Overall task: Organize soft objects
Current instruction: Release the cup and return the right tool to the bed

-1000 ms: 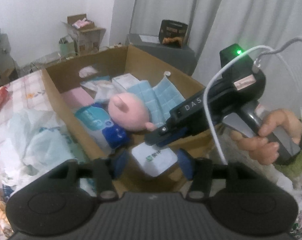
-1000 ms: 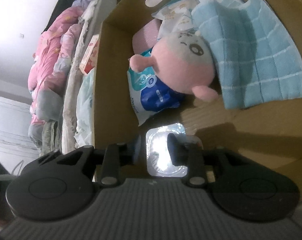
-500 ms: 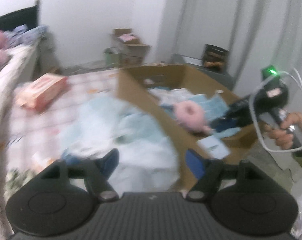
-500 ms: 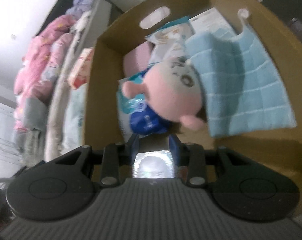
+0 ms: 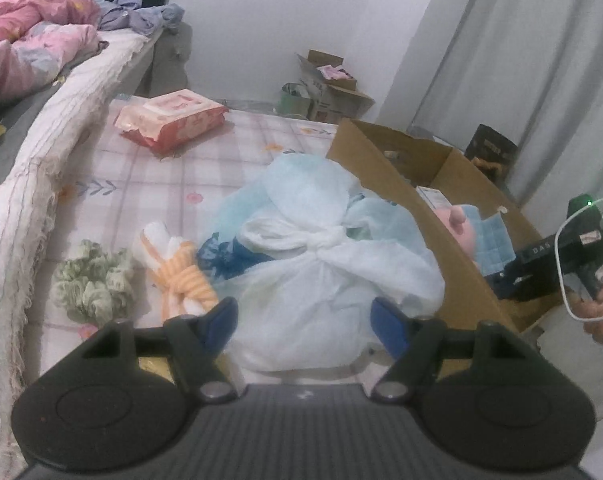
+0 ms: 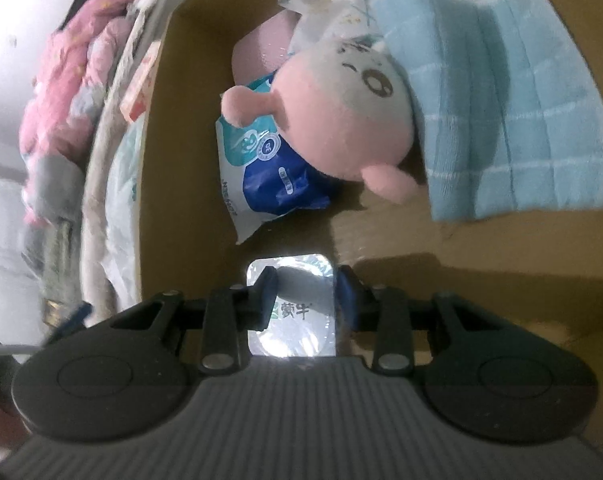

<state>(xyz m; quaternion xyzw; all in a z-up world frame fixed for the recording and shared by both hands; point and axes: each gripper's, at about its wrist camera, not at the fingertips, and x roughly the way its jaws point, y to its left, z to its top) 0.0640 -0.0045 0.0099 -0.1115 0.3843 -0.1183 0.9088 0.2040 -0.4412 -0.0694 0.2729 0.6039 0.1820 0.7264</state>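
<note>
— Largest first, what is sitting where?

— Bed (image 5: pixel 41 168) is running along the left edge; the checked mat (image 5: pixel 173 168) beside it is showing open room between the scattered items. Cardboard box (image 5: pixel 397 208) is standing at the mat's right edge, its near wall (image 6: pixel 157 184) closing off the left side in the right wrist view, with bare floor inside only near the right gripper.

— Next?

— Knotted white bag (image 5: pixel 325 280) is lying on the mat just beside the box, knot upward. Left gripper (image 5: pixel 303 320) is hovering over it, jaws apart, nothing clamped.

— Inside the box?

— Blue towel (image 6: pixel 513 112) is draping over the far wall. Pink plush (image 6: pixel 341 120) is lying across a blue-and-white pack (image 6: pixel 269 176), long axis slanting between its two ears.

— Smallest?

— Foil-lidded cup (image 6: pixel 291 308) is sitting clamped between the right gripper's (image 6: pixel 305 296) pads, jaws closing, long side pointing away toward the plush, low above the box floor.
</note>
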